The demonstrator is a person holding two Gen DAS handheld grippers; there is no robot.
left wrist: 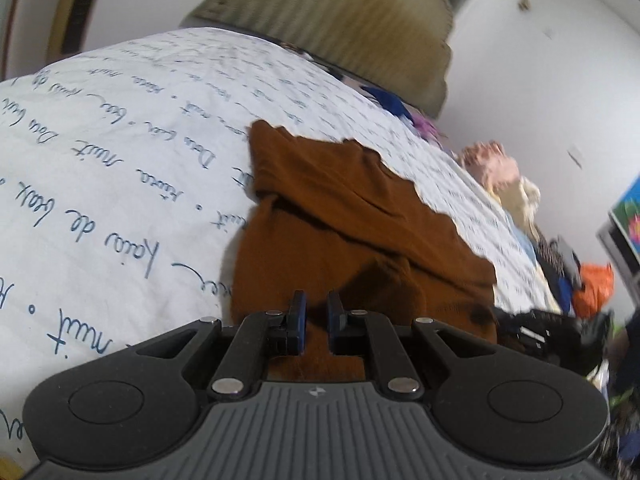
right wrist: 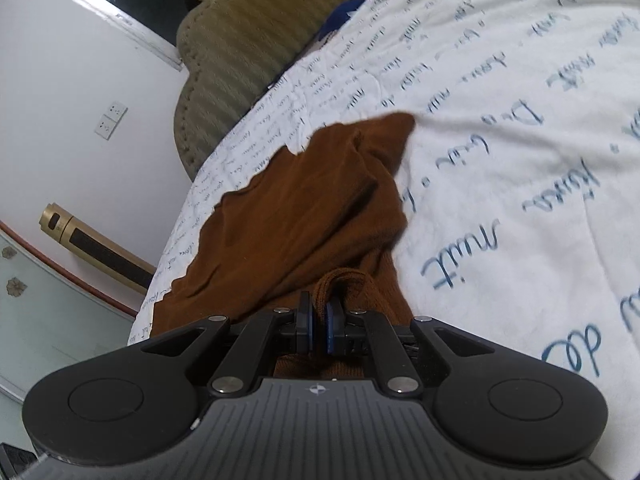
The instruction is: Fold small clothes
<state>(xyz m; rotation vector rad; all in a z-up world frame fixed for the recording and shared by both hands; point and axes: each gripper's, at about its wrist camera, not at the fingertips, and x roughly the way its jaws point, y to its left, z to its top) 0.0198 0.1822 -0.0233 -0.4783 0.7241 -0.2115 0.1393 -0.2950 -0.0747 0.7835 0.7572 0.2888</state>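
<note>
Brown garment (left wrist: 360, 216) lies rumpled on the bedsheet (left wrist: 120, 128) ahead of both jaws, its near edge pinched in the narrow left gripper (left wrist: 316, 320) and right gripper (right wrist: 319, 326); no neat fold shows, so most folding seems left

A bed (left wrist: 120, 128) with a white sheet printed in blue handwriting carries a rumpled brown garment (left wrist: 340, 220); more clothes (left wrist: 492, 168) lie heaped along its far edge.
</note>
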